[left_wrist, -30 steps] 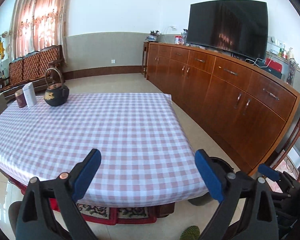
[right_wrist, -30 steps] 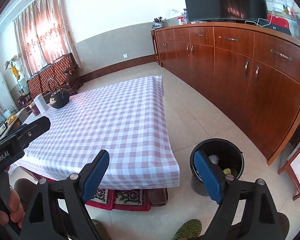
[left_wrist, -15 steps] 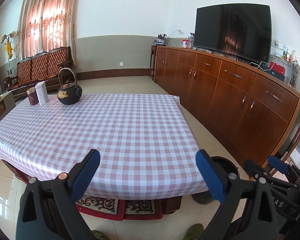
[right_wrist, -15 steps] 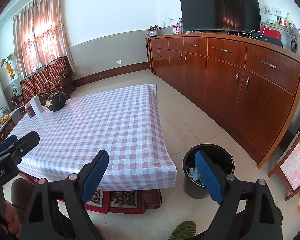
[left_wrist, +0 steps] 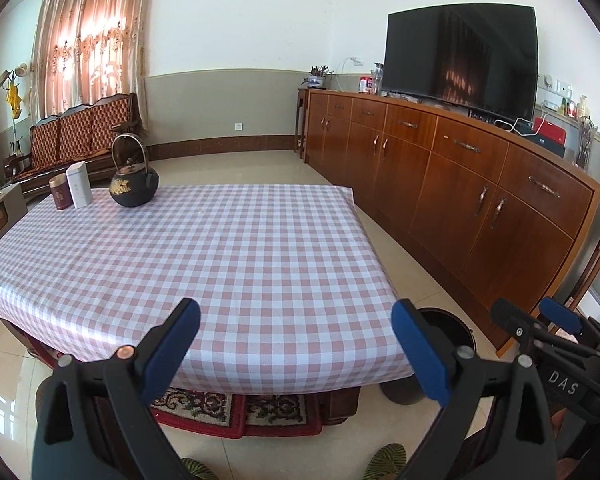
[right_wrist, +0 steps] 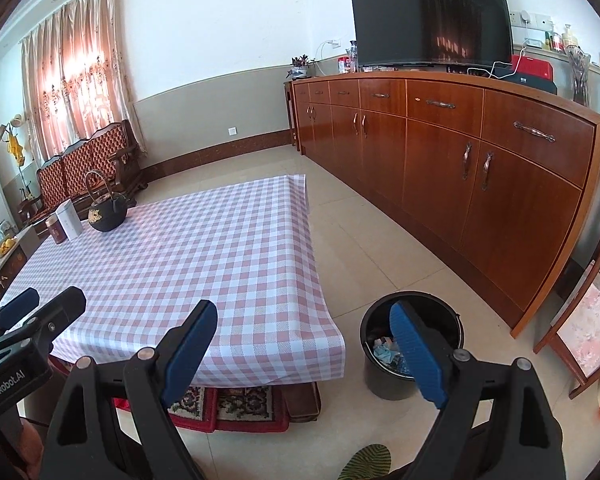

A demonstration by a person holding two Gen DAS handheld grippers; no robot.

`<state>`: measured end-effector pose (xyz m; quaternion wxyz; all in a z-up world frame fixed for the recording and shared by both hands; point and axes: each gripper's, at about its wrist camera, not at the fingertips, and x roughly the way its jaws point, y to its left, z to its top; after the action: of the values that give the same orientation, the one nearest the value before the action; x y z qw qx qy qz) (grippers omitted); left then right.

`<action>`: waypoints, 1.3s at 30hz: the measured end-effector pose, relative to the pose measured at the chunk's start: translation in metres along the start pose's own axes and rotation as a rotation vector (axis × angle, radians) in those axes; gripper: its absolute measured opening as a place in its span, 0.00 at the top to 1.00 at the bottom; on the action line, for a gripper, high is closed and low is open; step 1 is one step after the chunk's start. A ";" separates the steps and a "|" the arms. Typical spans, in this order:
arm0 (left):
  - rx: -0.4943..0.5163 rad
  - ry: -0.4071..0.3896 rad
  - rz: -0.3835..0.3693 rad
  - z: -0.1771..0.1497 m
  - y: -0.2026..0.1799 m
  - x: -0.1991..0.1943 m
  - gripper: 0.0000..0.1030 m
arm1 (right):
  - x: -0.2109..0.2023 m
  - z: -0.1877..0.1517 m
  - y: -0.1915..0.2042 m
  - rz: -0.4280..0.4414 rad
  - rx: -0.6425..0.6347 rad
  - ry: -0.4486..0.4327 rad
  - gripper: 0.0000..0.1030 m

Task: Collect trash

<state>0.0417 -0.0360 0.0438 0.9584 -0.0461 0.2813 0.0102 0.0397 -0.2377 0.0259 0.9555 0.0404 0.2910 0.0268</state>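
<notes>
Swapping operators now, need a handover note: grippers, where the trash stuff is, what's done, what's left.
Left gripper: open, empty, held at the near edge of the table.
Right gripper: open, empty, near the table's right corner and the bin.
Bin: on the floor by the table's near right corner; paper scraps already lie inside.
Table: only a teapot, a white box and a red tin at the far left. None looks like trash.
Done: no loose trash shows on the cloth.
Left: check the floor and out-of-view areas; otherwise the job looks close to finished.
</notes>
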 end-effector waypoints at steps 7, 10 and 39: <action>0.001 0.009 -0.002 -0.003 -0.002 0.001 0.06 | -0.003 0.001 -0.003 -0.009 0.006 -0.017 0.13; 0.000 0.009 -0.003 -0.003 -0.002 0.001 0.06 | -0.005 0.001 -0.003 -0.017 0.006 -0.021 0.13; 0.008 0.033 0.000 -0.008 -0.010 0.005 0.06 | -0.005 -0.002 -0.006 -0.029 0.014 -0.015 0.13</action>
<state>0.0422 -0.0468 0.0358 0.9539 -0.0426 0.2969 0.0085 0.0347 -0.2441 0.0260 0.9576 0.0431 0.2846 0.0106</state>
